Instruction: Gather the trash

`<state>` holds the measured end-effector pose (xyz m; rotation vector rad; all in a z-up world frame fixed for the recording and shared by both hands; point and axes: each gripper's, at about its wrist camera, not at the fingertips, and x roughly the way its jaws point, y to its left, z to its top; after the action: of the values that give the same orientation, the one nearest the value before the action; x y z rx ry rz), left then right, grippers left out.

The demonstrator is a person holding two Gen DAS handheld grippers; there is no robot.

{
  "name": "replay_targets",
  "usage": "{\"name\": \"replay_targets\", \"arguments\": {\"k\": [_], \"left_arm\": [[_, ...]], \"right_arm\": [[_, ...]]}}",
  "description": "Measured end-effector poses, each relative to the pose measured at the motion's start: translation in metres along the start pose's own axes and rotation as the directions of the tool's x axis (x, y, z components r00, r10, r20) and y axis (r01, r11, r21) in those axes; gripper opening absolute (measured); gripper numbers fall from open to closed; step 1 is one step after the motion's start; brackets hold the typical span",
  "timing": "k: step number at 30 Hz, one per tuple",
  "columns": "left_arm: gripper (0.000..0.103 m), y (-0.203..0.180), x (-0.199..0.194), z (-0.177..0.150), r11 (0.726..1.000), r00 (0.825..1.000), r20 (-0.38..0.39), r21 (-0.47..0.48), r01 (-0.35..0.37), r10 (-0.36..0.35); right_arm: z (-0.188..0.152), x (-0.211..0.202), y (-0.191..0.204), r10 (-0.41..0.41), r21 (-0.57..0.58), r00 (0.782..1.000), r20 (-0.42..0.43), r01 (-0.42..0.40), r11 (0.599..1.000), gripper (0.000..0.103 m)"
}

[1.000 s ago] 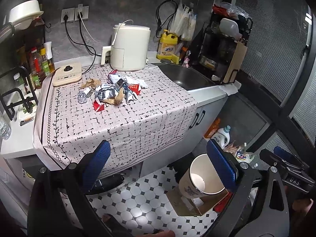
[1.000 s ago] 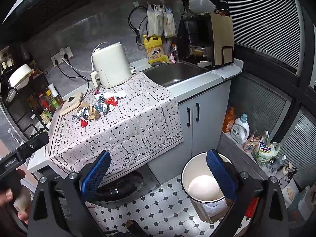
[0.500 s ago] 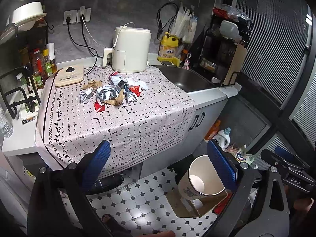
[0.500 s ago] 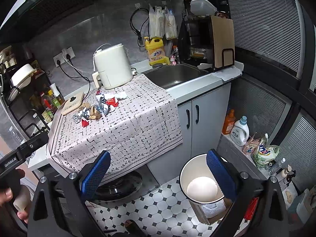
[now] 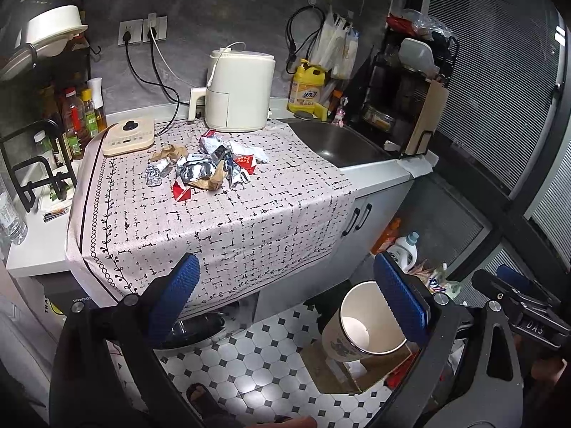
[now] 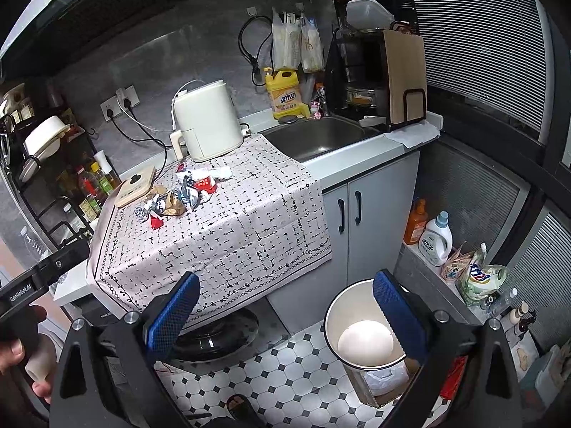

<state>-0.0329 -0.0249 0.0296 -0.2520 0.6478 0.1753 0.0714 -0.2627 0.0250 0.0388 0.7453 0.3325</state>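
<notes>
While trash (image 5: 210, 167) litters patterned cloth (image 5: 221, 221), bin (image 6: 360, 331) sits on tiled floor (image 5: 257, 363).

Trash (image 5: 210, 167) on tablecloth (image 5: 228, 221), bin (image 6: 364, 328) on floor

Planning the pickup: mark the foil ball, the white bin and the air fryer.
foil ball (image 5: 154, 175), left wrist view, crumpled top.
white bin (image 6: 332, 312), right wrist view, inner left wall.
air fryer (image 5: 239, 94), left wrist view, front face.
</notes>
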Motion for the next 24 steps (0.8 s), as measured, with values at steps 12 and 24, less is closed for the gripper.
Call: {"name": "replay_targets", "arguments": {"k": [12,24], "left_arm": [[0.097,0.014,0.012,-0.001,1.0,0.999,-0.023,0.002,-0.027,0.027],[0.097,0.048,0.063,0.041,0.999,0.999,-0.037,-0.047,-0.028,0.027]], "right_arm": [[0.011,0.014,-0.003,0.066,0.04,0.998,-0.01,-0.066,0.997,0.095],[0.045,0.074,0.034,0.096,0.031,0.995,-0.035,-0.095,0.995,0.095]]}}
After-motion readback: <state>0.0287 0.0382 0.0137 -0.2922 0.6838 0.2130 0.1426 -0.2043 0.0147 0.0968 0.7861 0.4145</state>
